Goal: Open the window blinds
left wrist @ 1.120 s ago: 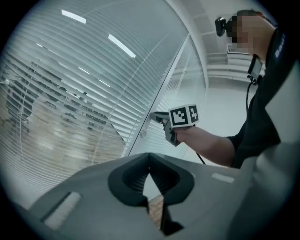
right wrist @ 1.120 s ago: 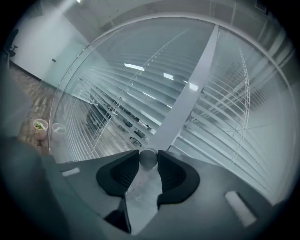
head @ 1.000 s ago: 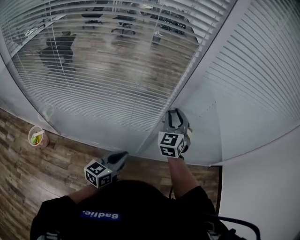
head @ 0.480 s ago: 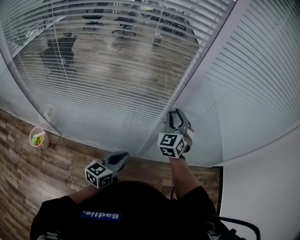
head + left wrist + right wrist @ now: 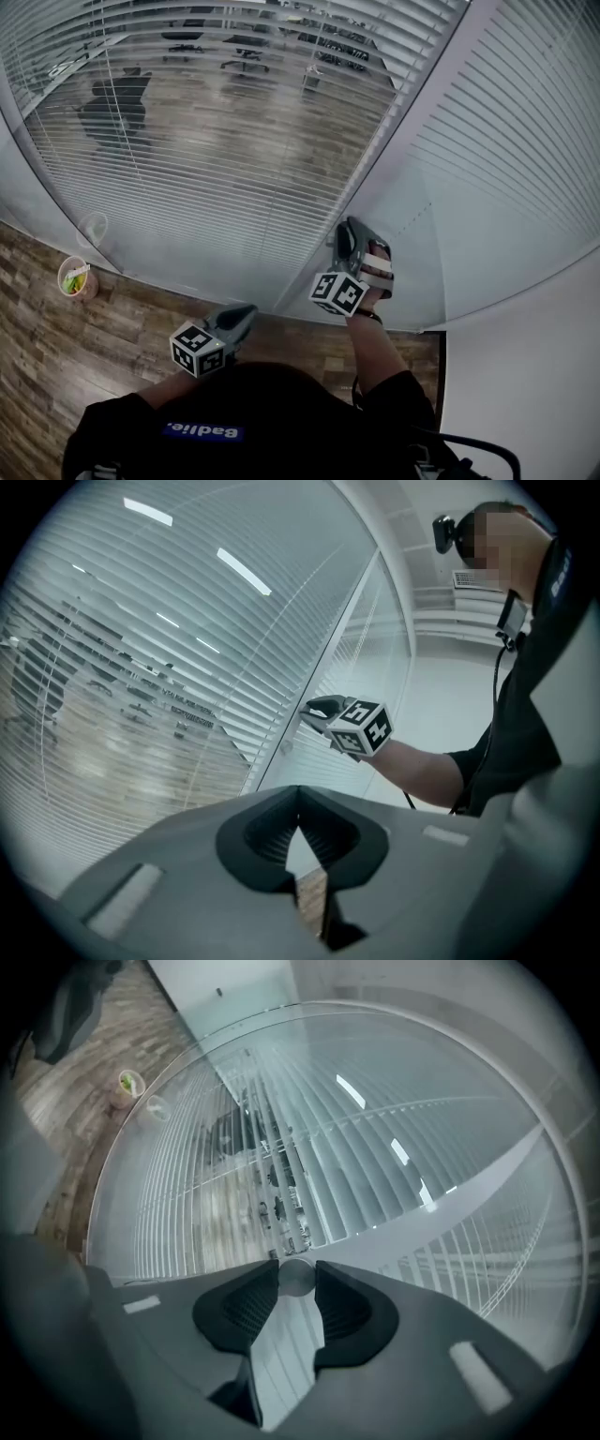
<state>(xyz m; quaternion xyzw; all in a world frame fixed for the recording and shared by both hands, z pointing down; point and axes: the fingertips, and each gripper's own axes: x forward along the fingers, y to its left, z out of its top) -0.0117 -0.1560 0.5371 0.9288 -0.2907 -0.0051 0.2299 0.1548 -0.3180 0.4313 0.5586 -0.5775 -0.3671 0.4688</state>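
Observation:
White slatted blinds (image 5: 216,141) hang over the glass in front of me; between their slats I see an office floor beyond. A second blind (image 5: 506,159) to the right looks closed. My right gripper (image 5: 349,231) reaches up beside the frame post (image 5: 412,122) and is rolled to one side. In the right gripper view its jaws (image 5: 297,1281) are shut on a round clear blind wand (image 5: 297,1275), pinched at the tips. My left gripper (image 5: 246,313) hangs lower, near the sill, shut with nothing in it (image 5: 300,822). The left gripper view also catches the right gripper (image 5: 314,708) at the blinds.
A paper cup (image 5: 73,277) with something green in it stands on the wooden floor (image 5: 56,375) at the left, against the glass. A white wall (image 5: 534,375) closes off the right side. The person's dark sleeves and body fill the bottom of the head view.
The right gripper has rolled about its own axis while staying at the wand; its marker cube now tilts to the left. The left gripper has not moved.

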